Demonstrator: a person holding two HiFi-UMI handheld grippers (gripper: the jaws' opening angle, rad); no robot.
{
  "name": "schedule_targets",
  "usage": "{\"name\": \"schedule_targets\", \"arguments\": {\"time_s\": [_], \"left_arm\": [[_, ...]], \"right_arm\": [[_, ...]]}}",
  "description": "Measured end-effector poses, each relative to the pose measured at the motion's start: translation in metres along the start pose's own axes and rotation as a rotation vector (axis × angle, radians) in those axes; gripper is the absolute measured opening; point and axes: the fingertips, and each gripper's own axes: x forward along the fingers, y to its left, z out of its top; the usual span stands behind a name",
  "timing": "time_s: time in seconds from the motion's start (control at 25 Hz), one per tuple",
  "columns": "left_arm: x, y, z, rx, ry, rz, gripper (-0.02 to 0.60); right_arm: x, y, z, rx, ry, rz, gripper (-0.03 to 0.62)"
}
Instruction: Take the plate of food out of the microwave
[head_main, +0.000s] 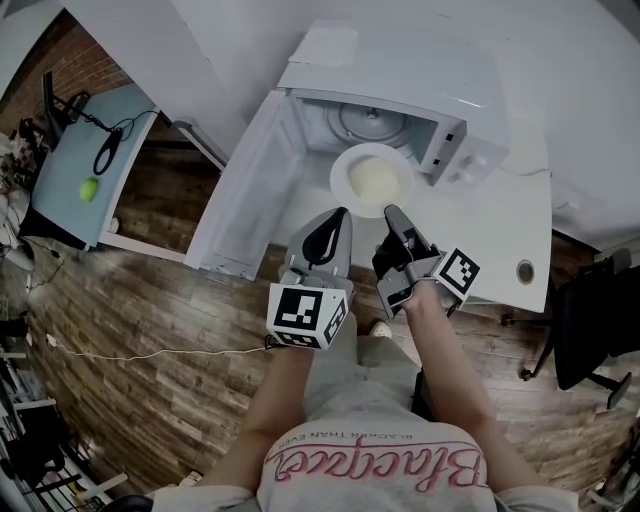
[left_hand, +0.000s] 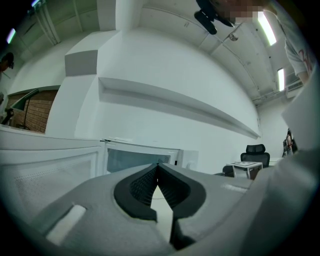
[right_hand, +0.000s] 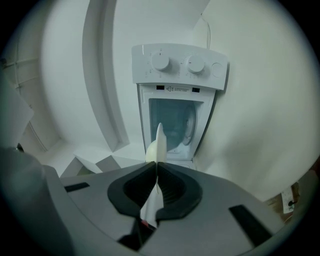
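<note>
Right tongs (head_main: 392, 212) grip a round white plate of food (head_main: 372, 180) outside the open white microwave (head_main: 400, 75). Left tongs (head_main: 338, 215) are pinched together, empty. Only setting it down seems left.

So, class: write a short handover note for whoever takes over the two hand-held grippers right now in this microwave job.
Right hand-held gripper: shut on the near rim of the round white plate, which carries pale food.
Left hand-held gripper: shut, empty, beside the right one.
Plate: outside the white microwave, just in front of its open cavity, over the white counter. The microwave door is wide open.
Done: plate is out of the cavity.
Left: set it on the counter and release. I cannot tell whether it already rests there.
</note>
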Motion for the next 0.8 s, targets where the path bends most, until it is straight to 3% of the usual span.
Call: {"name": "schedule_targets", "arguments": {"time_s": [0.8], "left_arm": [[-0.031,-0.041,0.051,0.04,-0.091,0.049,0.006]], "right_arm": [[-0.055,0.05,0.005,-0.015,0.057,0.062,0.02]]}}
